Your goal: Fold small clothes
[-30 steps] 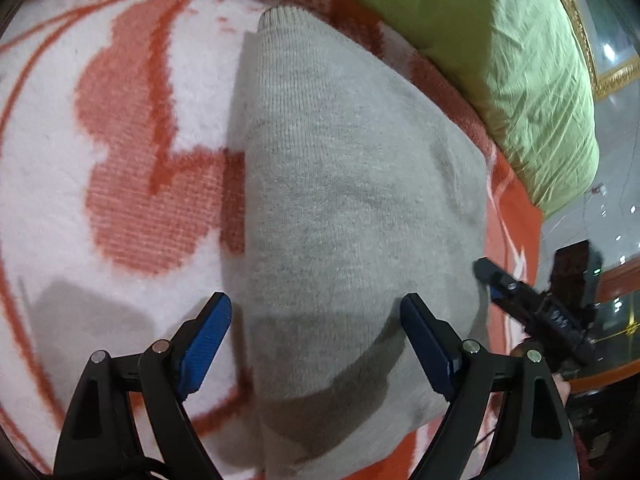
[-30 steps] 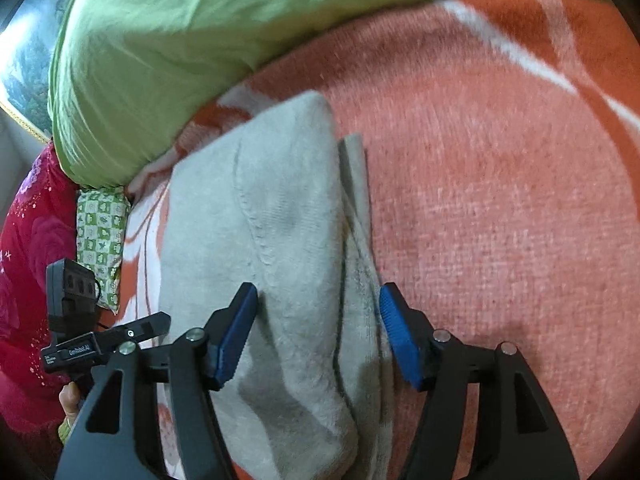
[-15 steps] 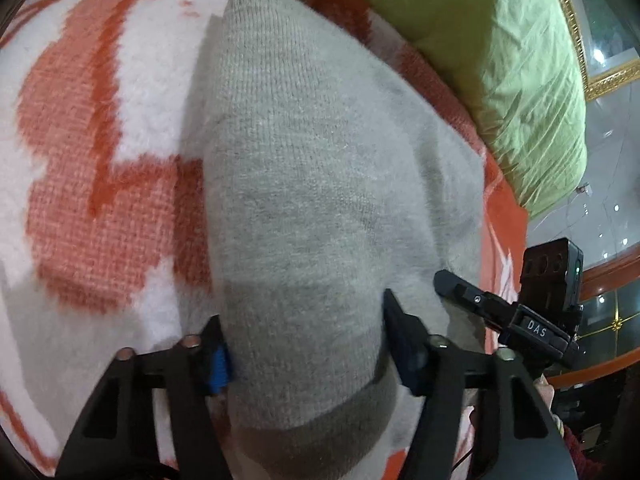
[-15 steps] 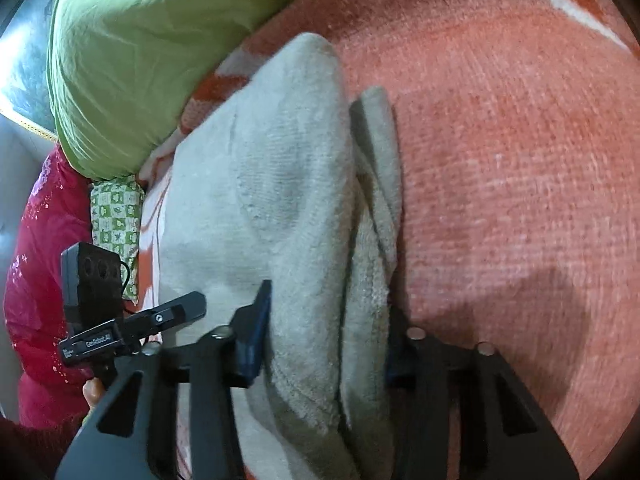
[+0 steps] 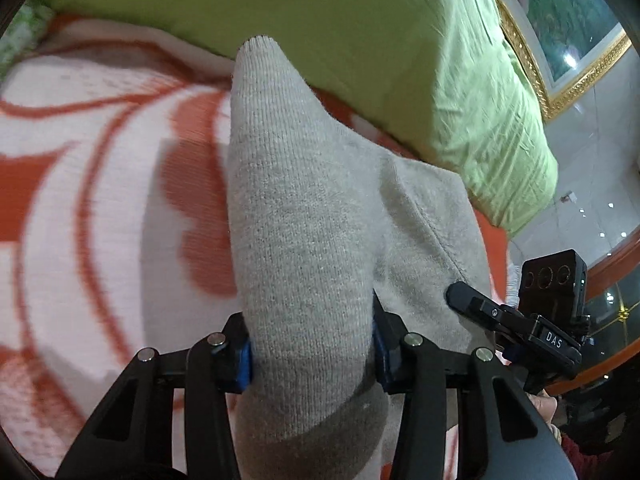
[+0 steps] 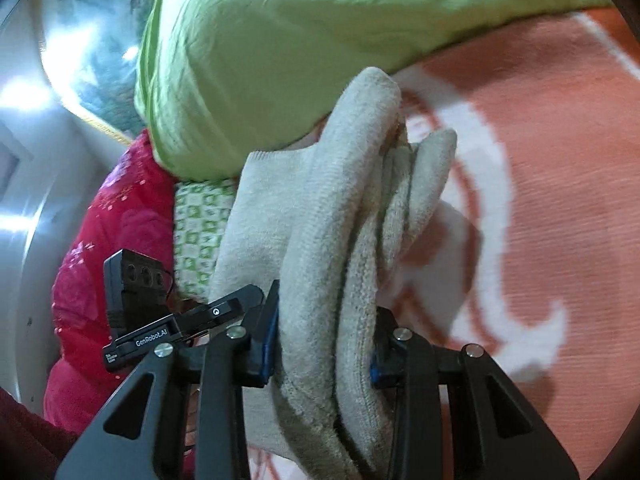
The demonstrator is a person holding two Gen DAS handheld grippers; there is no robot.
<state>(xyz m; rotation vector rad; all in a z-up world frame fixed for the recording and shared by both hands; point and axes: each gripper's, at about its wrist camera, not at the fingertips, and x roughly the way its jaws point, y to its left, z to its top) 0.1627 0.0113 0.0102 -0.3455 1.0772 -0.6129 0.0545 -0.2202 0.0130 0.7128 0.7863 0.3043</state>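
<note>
Now left tongs (image 5: 311, 354) and right tongs (image 6: 322, 350) pinching grey garment (image 5: 304, 240) edges, bunched folds.

Right gripper (image 6: 322, 344) clamped on a bunched grey knit garment (image 6: 344, 216).

The jaws have just been closing, and the blue pads (image 6: 267, 340) press the thick folds from both sides; the cloth rises in ridges away from the camera and hangs raised over the orange-and-white blanket (image 6: 540, 168). Behind lies a light green pillow (image 6: 280, 40), with a green-patterned cloth (image 6: 198, 224) and a red floral fabric (image 6: 104, 248) at left. The left gripper's (image 6: 256, 294) black fingertip sits just beside the garment's left edge.
</note>
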